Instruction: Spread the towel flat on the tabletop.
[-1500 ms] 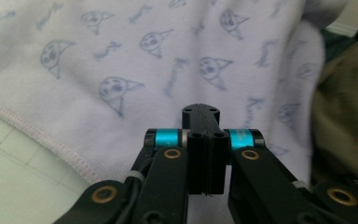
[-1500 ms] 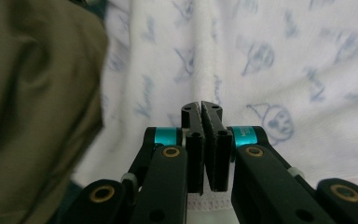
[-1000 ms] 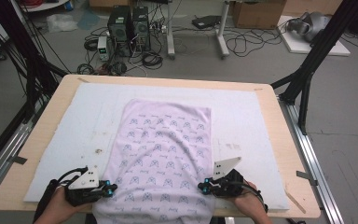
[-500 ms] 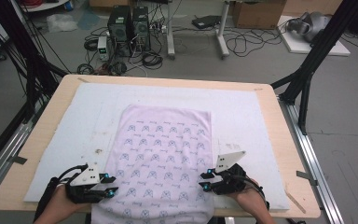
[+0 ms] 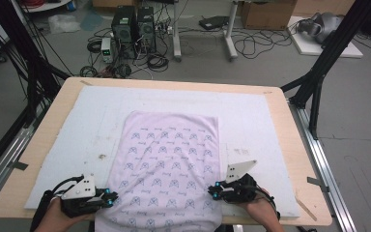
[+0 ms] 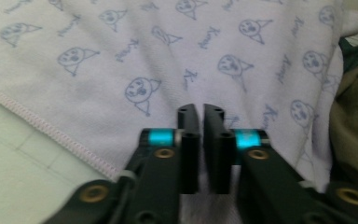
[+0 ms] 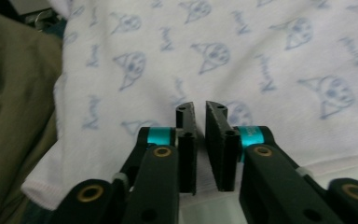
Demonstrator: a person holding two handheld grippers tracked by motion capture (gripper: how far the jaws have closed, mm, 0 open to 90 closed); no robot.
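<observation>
A pale pink cloth [image 5: 169,159] printed with small blue cat faces lies flat on the white mat, and its near end hangs over the table's front edge. My left gripper [image 5: 112,197] lies level at the cloth's near left edge and points right. In the left gripper view its jaws [image 6: 200,112] stand a narrow slit apart over the cloth [image 6: 121,56]. My right gripper [image 5: 212,191] rests at the near right edge and points left. Its jaws [image 7: 198,109] are also a slit apart above the cloth [image 7: 242,46]. Both pairs have just been closing, with nothing between them.
The white mat [image 5: 101,111] covers most of the wooden table [image 5: 299,145]. Black frame legs [image 5: 319,82] stand at the table's right, and computers with cables [image 5: 135,29] sit on the floor beyond. Olive trousers [image 7: 14,93] show beside the hanging cloth.
The cloth has slid a little toward the near edge and lies smoother. Both hands have stayed near the front corners of the cloth.
</observation>
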